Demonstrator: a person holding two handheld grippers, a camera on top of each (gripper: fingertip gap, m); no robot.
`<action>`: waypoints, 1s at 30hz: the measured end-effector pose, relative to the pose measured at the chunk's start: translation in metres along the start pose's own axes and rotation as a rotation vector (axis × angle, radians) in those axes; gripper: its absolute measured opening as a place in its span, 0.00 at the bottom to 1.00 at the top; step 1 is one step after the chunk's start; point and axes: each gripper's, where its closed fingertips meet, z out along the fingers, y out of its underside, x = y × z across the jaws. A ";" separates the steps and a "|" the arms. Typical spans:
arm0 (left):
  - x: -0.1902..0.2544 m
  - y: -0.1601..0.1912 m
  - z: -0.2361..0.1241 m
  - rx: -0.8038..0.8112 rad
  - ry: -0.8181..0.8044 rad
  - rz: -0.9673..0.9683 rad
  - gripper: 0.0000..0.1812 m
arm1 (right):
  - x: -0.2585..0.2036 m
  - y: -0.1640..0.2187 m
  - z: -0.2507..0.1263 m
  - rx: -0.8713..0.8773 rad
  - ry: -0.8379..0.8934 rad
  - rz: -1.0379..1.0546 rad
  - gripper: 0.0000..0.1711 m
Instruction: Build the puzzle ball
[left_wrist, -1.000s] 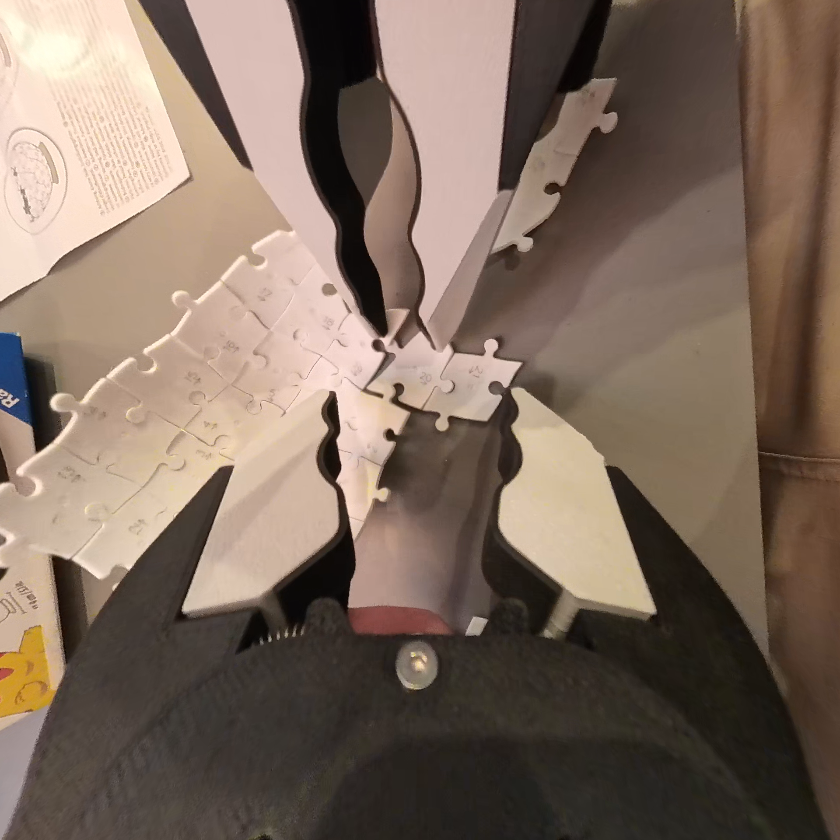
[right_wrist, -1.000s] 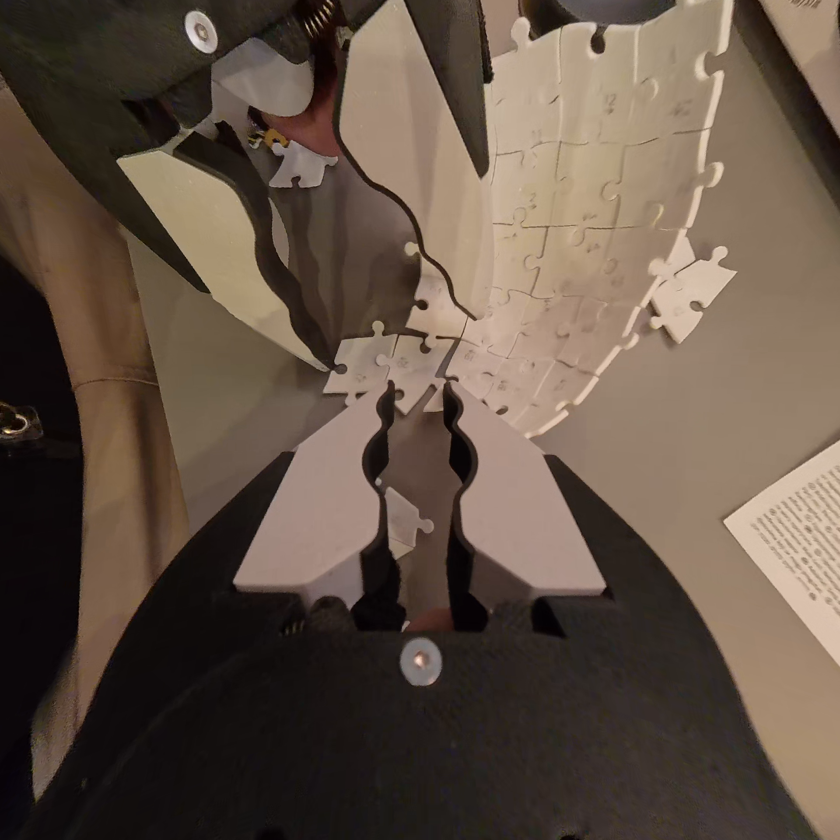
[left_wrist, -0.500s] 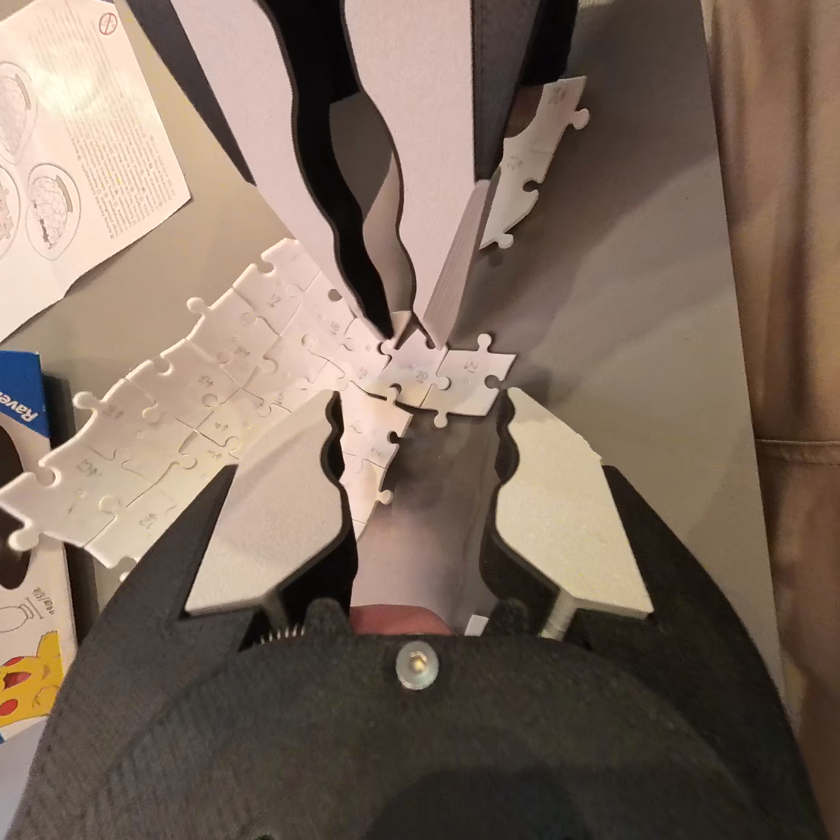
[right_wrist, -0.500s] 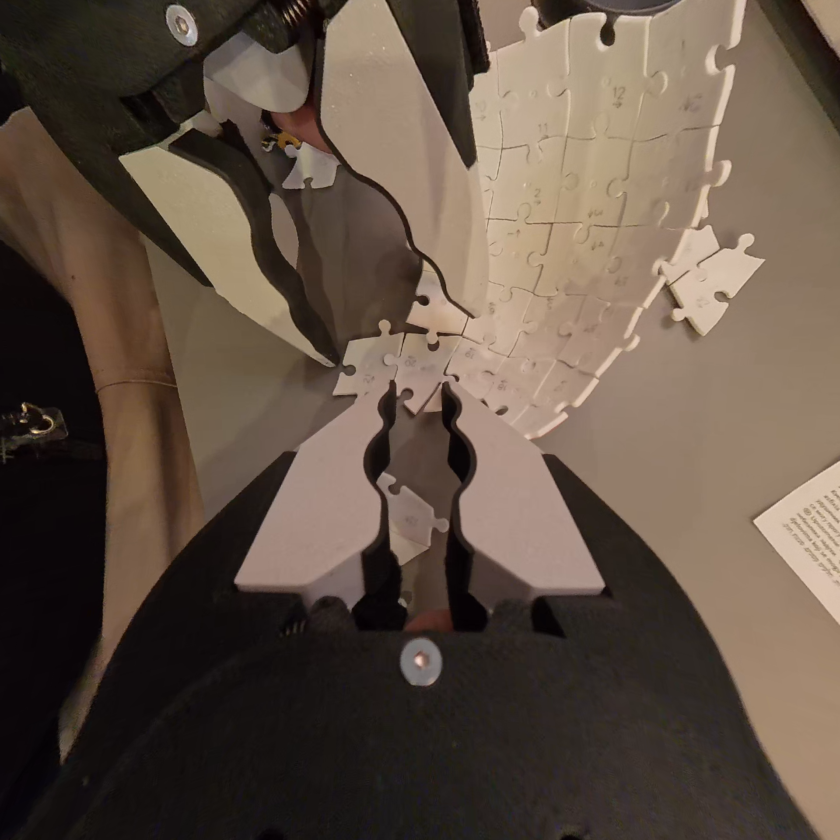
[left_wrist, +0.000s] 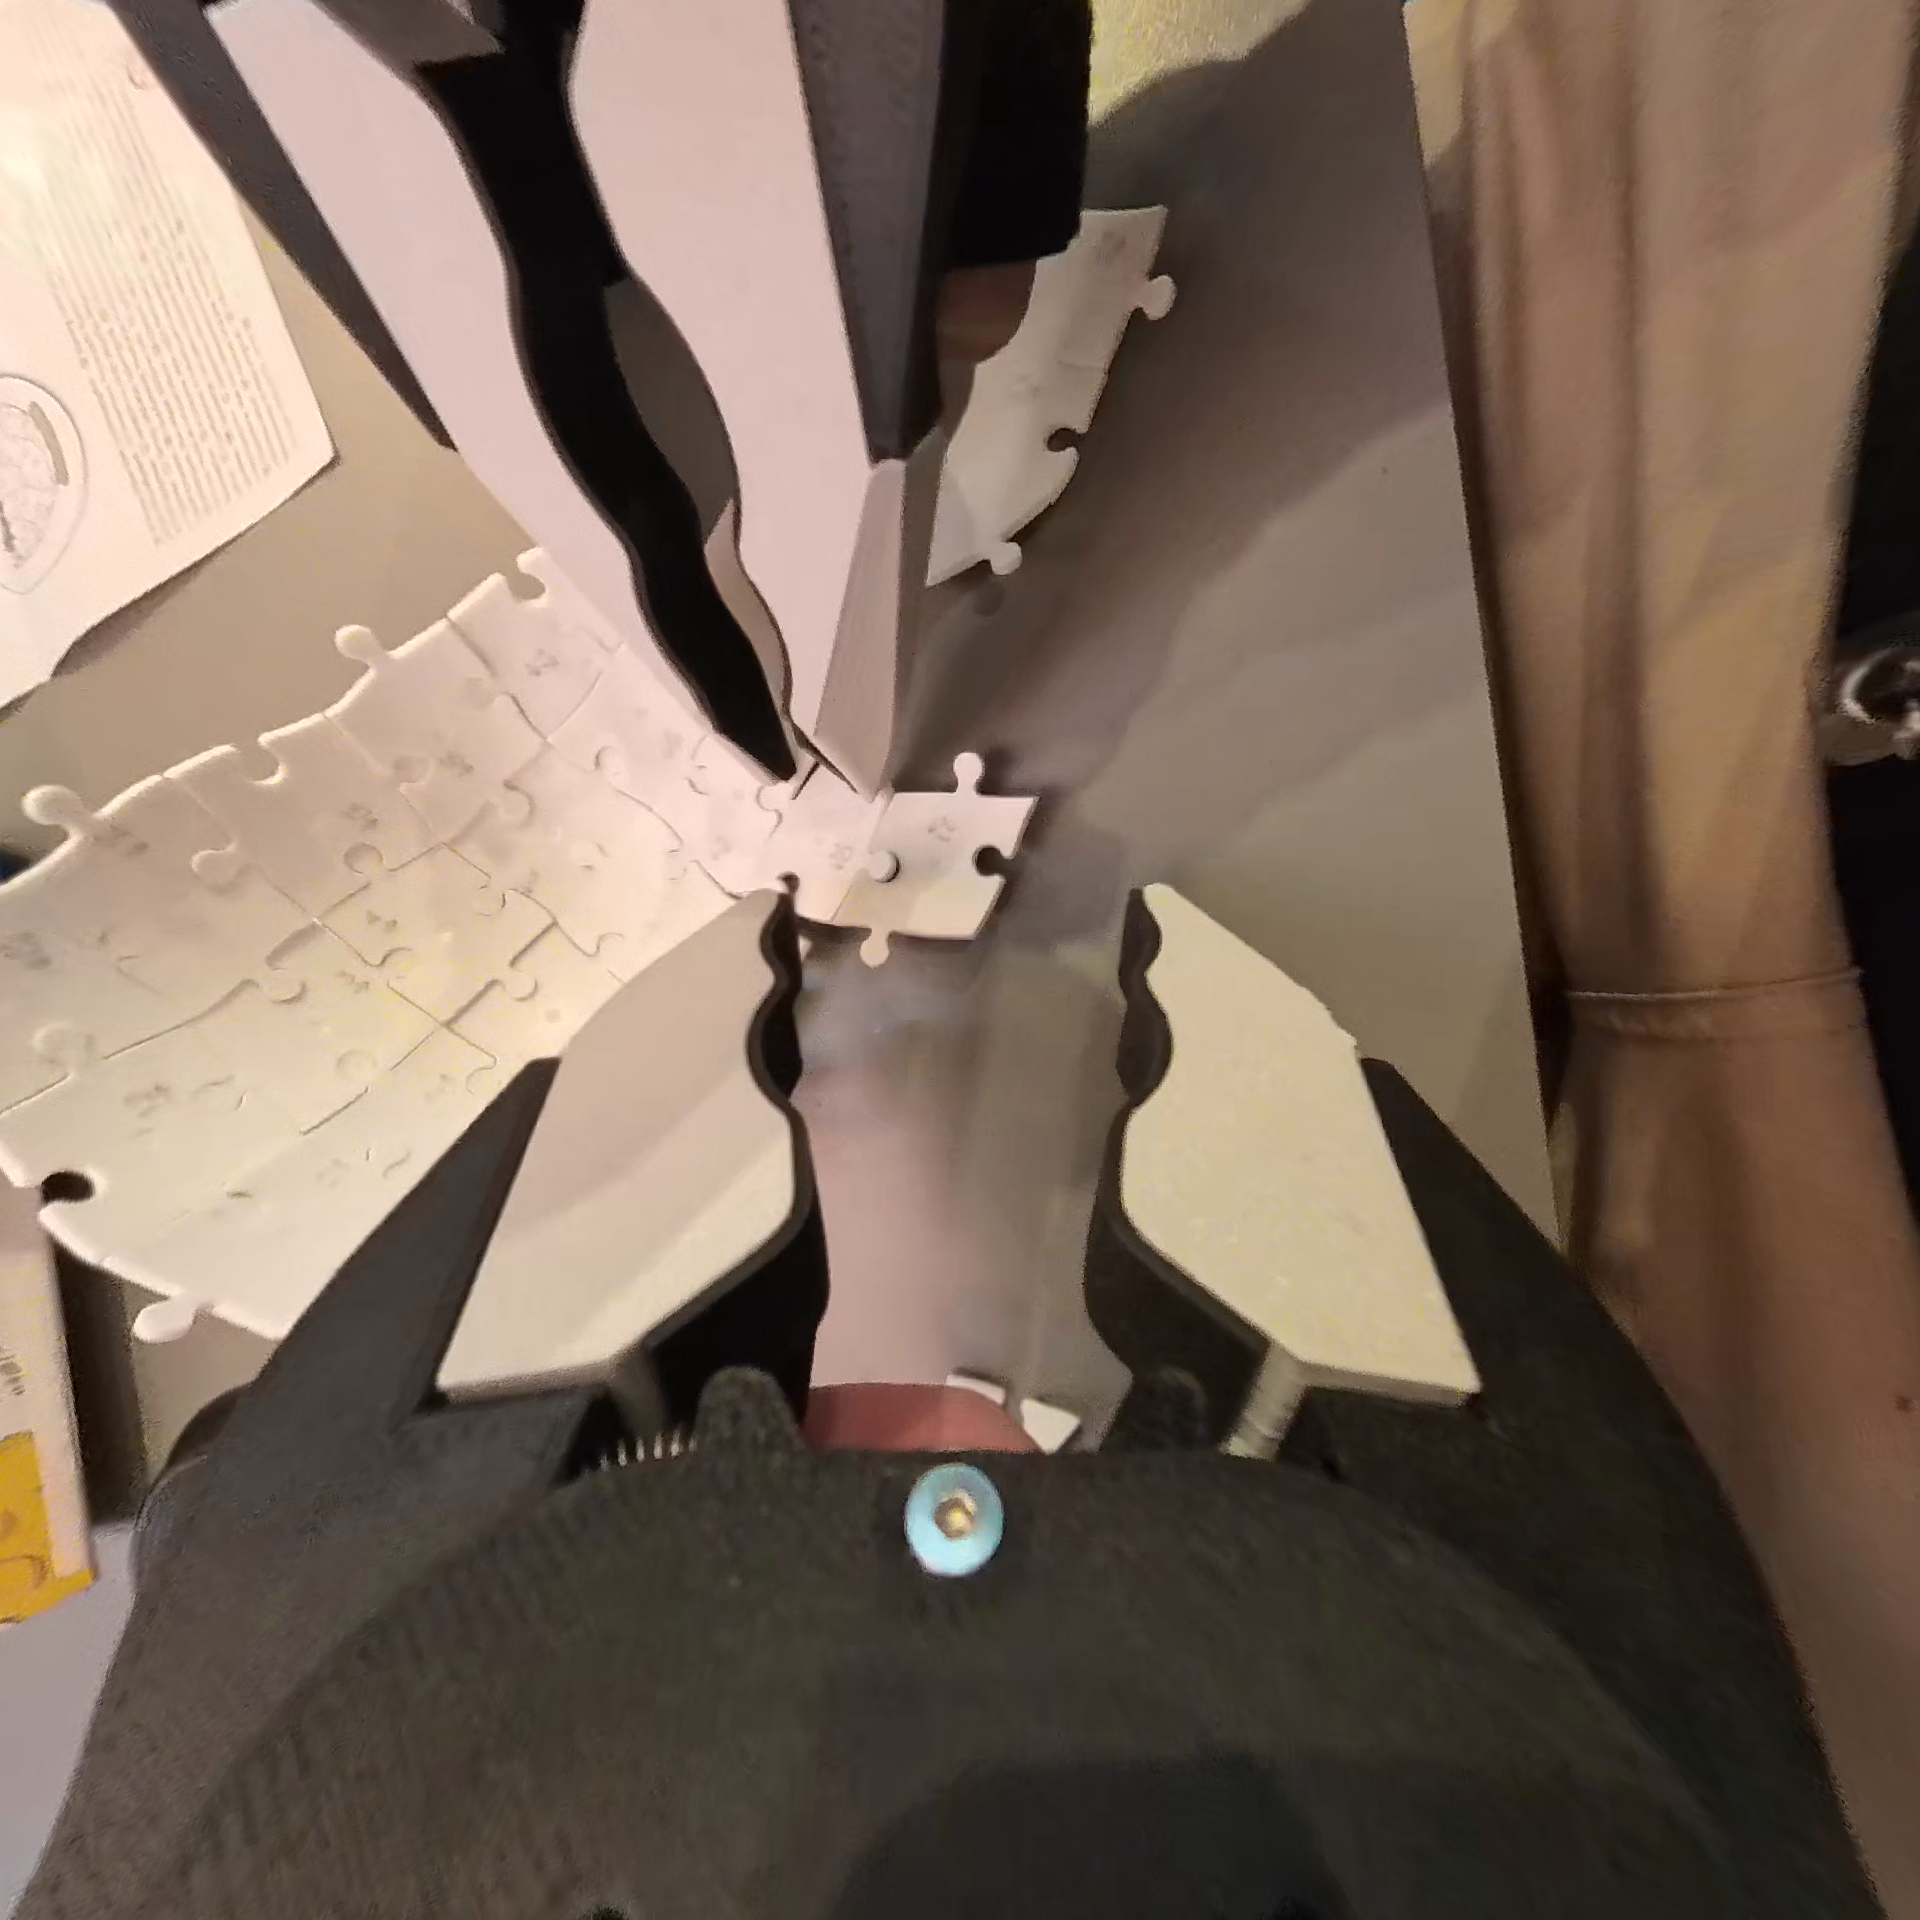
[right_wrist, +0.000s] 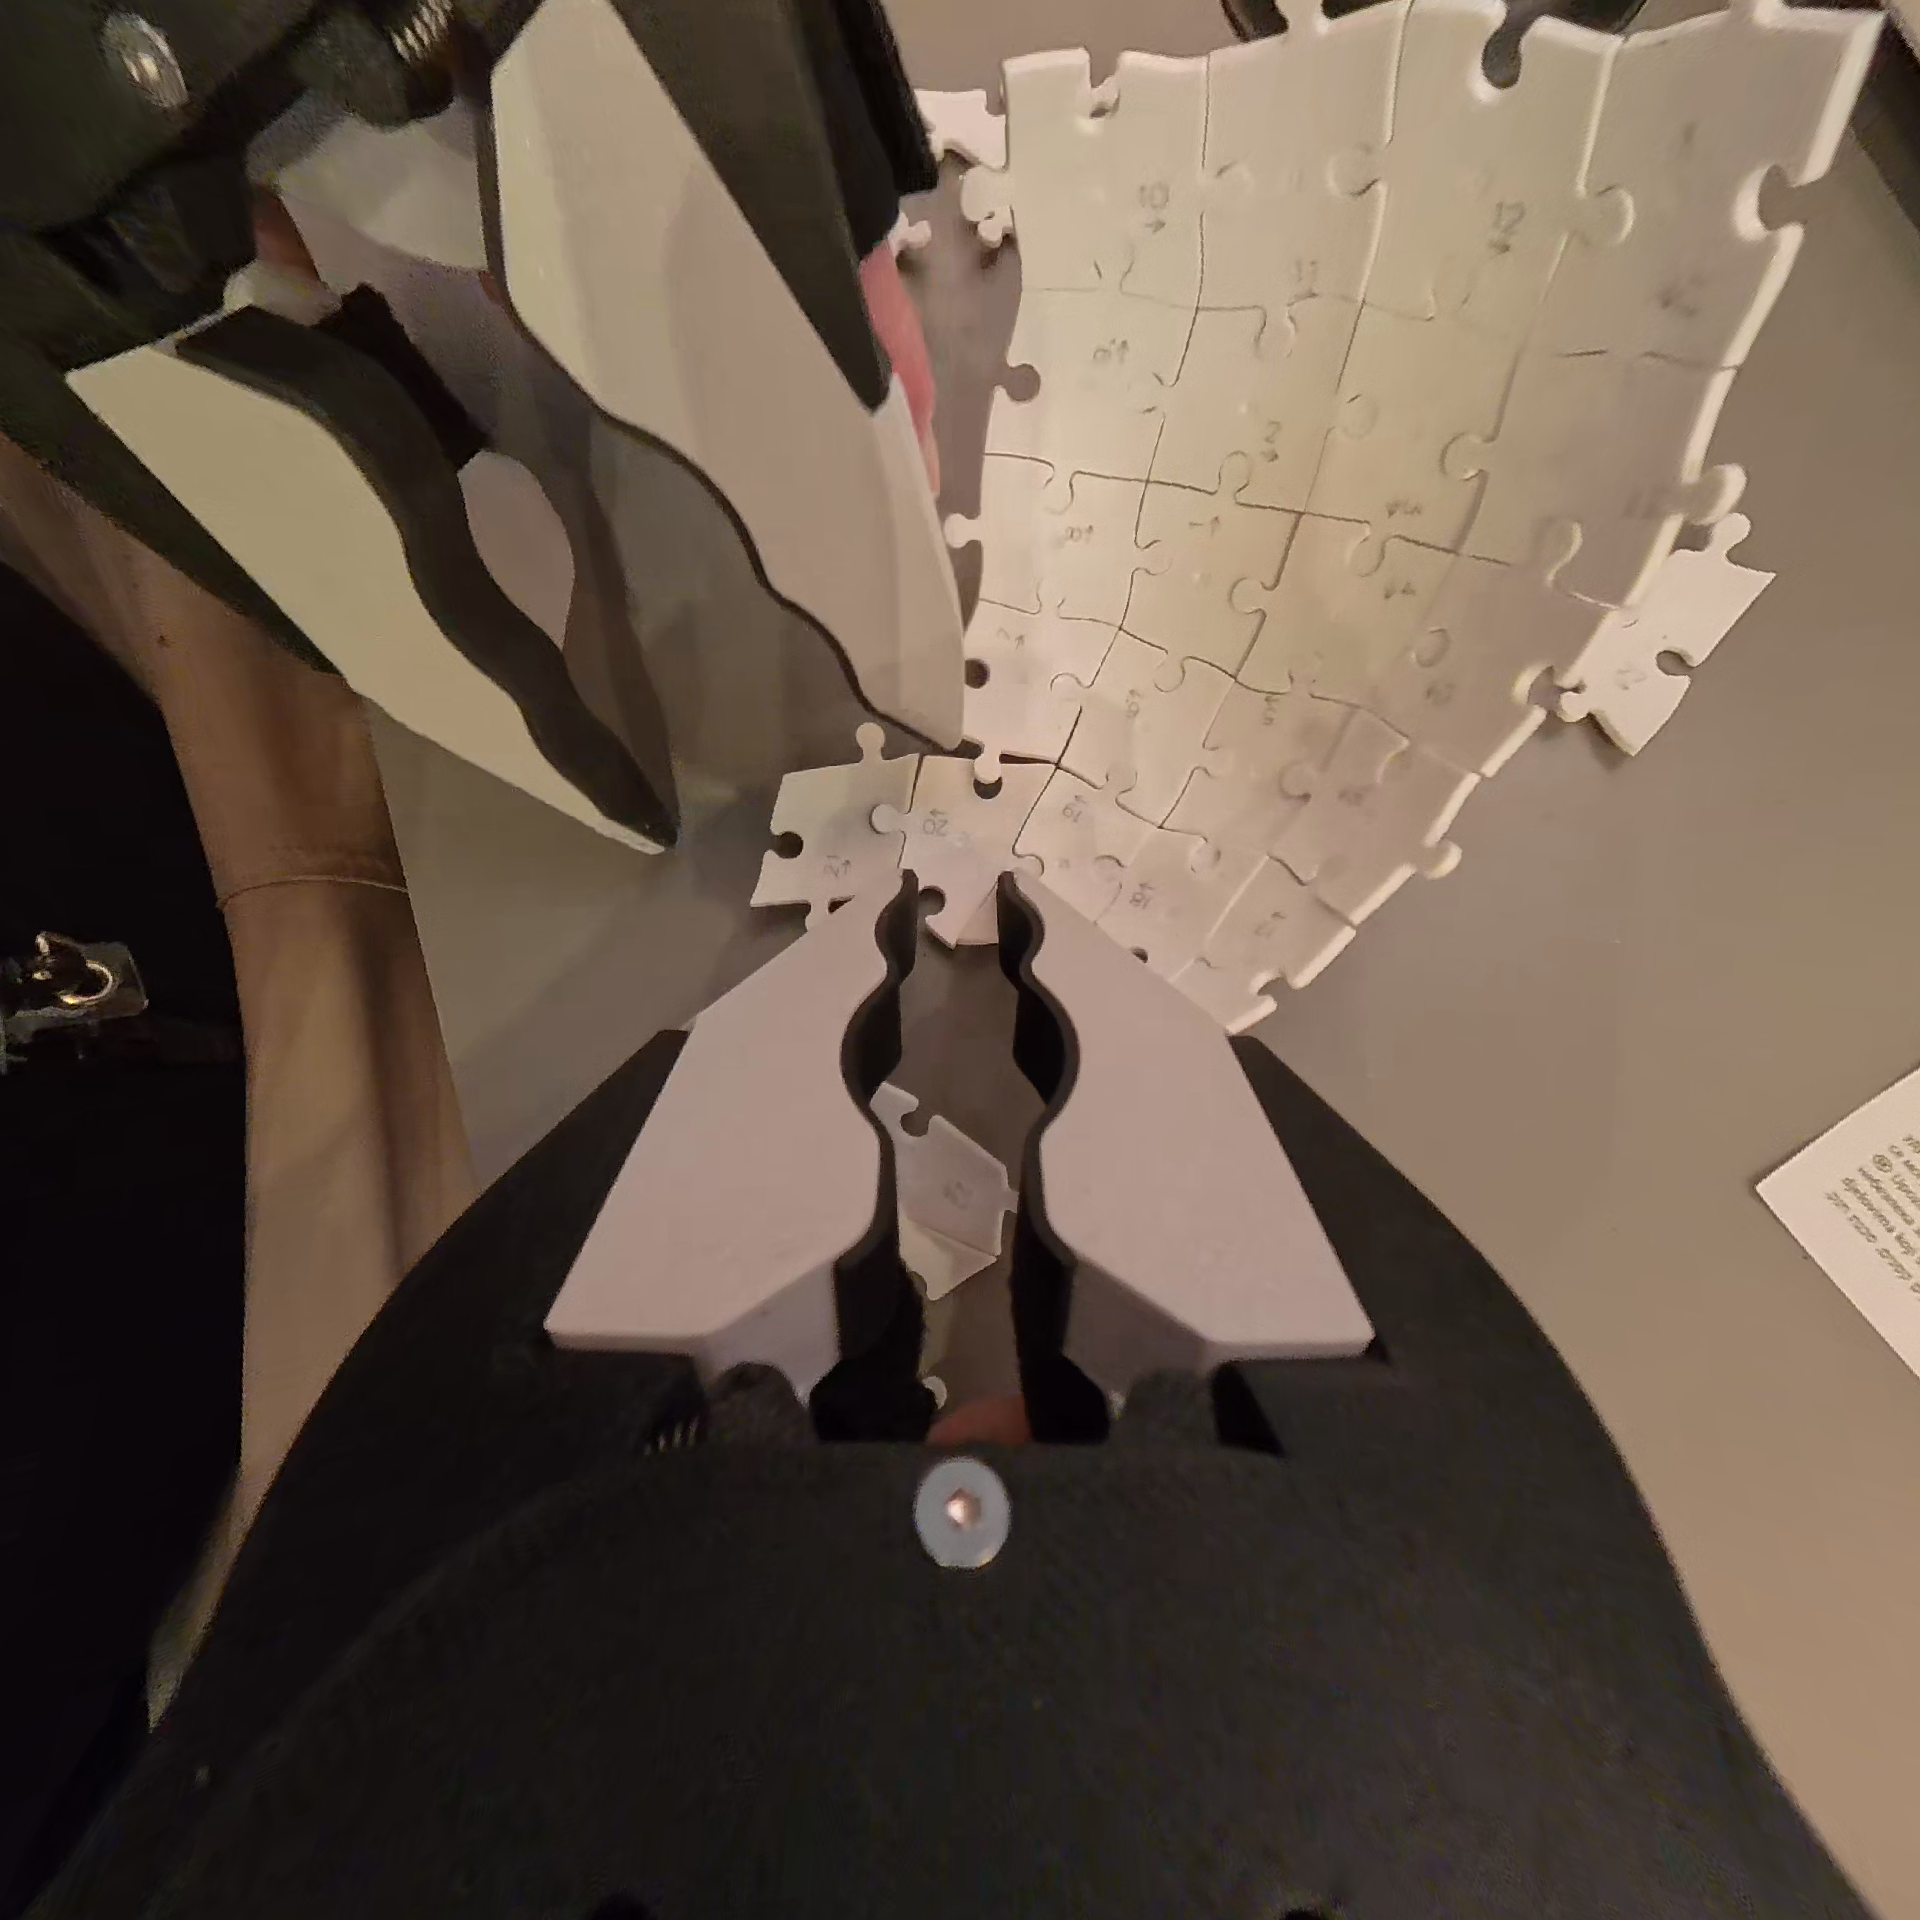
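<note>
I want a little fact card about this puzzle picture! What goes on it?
built part: curved white puzzle sheet lying on the grey table
end pieces: two joined pieces at the sheet's tip
right claw: nearly shut, tips at the end pieces; a grip cannot be told
left claw: open, holding nothing
loose pieces: one beside the sheet, one under the right claw
paper: instruction sheet

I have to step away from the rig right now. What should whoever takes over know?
Left gripper: open, holding nothing, its fingertip by the end pieces.
Right gripper: nearly shut at the tips on the edge of the end piece.
Curved puzzle sheet lies on the grey table, many pieces joined.
Left: loose pieces, one beside the sheet, one under the right gripper; ball far from closed.
</note>
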 end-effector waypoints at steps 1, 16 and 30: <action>-0.001 0.000 0.001 -0.005 -0.008 -0.003 0.32 | 0.000 0.000 0.000 0.000 0.000 0.000 0.08; 0.001 0.000 0.007 -0.027 0.052 -0.204 0.38 | -0.001 0.000 0.000 -0.001 -0.004 -0.006 0.08; 0.002 -0.003 0.009 -0.031 0.057 -0.217 0.39 | 0.001 0.002 -0.001 0.011 -0.011 0.032 0.07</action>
